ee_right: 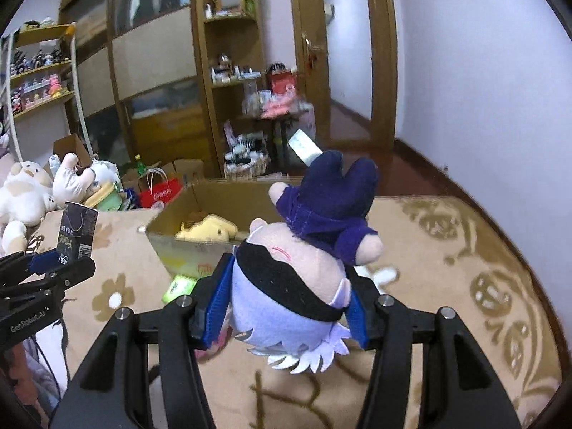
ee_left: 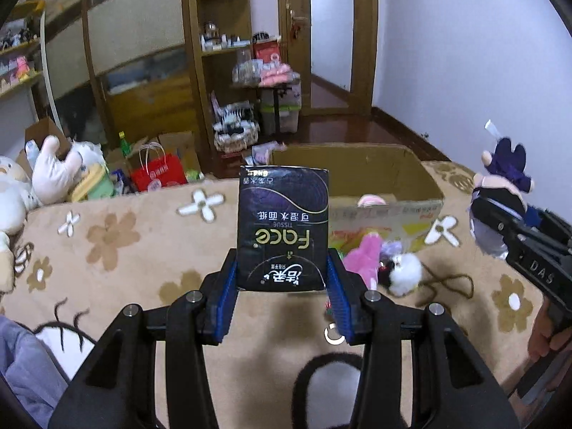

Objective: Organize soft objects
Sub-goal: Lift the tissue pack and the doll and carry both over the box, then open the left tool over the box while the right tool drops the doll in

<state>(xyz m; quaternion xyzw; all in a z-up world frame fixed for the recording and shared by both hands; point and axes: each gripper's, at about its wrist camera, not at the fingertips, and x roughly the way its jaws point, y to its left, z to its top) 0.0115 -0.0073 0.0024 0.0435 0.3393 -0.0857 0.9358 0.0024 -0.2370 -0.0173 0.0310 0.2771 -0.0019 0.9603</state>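
My left gripper (ee_left: pixel 282 268) is shut on a black tissue pack (ee_left: pixel 284 228) with "Face" printed upside down, held upright above the flowered bedspread (ee_left: pixel 125 250). My right gripper (ee_right: pixel 287 279) is shut on a plush doll (ee_right: pixel 296 271) with a pale head, black band and dark blue clothes, lifted off the bed. The doll (ee_left: pixel 500 193) and the right gripper (ee_left: pixel 497 221) also show at the right edge of the left wrist view. An open cardboard box (ee_left: pixel 422 175) stands on the bed ahead of both grippers; a yellow plush (ee_right: pixel 211 230) lies inside it. Pink and white plush toys (ee_left: pixel 389 261) lie in front of the box.
Large white plush animals (ee_left: pixel 53 175) and a red paper bag (ee_left: pixel 161 173) sit at the bed's far left. A wooden shelf unit (ee_left: pixel 221 53), a cluttered small table (ee_left: pixel 271 75) and a doorway (ee_left: pixel 329 35) stand beyond the bed. A green packet (ee_right: pixel 177 287) lies by the box.
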